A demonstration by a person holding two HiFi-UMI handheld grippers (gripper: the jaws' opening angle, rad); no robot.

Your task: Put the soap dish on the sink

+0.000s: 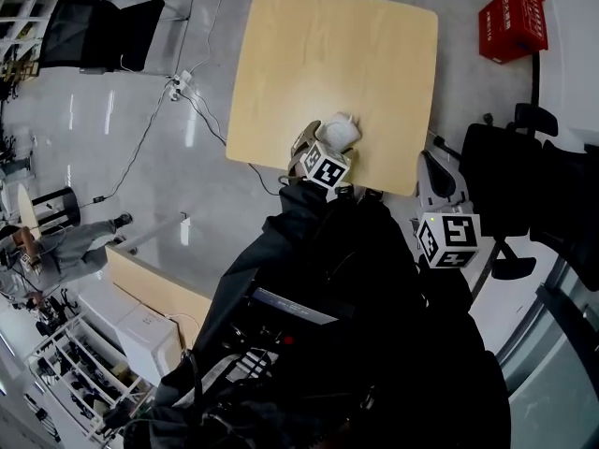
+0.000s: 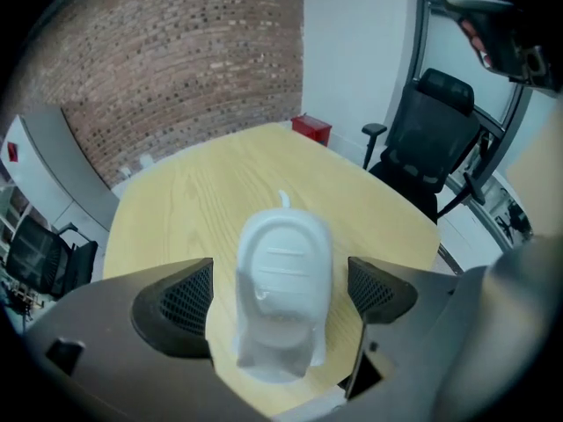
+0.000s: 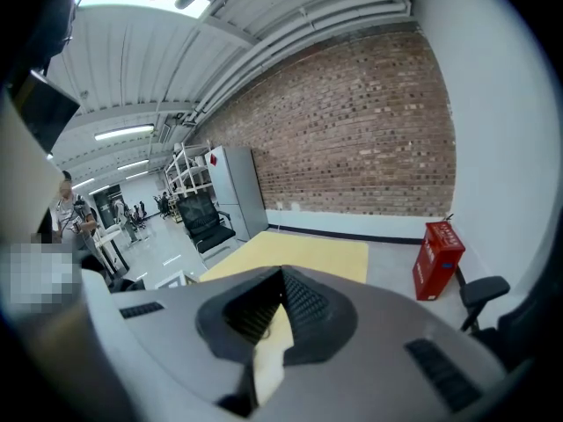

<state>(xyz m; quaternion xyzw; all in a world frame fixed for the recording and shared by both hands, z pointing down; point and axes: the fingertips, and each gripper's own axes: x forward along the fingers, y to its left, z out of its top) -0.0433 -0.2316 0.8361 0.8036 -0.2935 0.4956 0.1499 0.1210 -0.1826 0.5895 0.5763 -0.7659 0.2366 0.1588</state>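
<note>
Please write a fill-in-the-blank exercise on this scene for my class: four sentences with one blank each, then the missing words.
1. The soap dish lies on the ___.
2. The left hand-held gripper is not shut but ___, with one jaw on each side of the dish.
3. The right hand-held gripper is shut on ___.
4. The box is coloured ___.

Missing words: table; open; nothing; red.

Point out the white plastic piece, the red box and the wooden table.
white plastic piece (image 2: 283, 271): left gripper view, on its ribbed top face.
red box (image 1: 513, 21): head view, on the middle of its red face.
wooden table (image 1: 309, 54): head view, on a bare part of its top.
</note>
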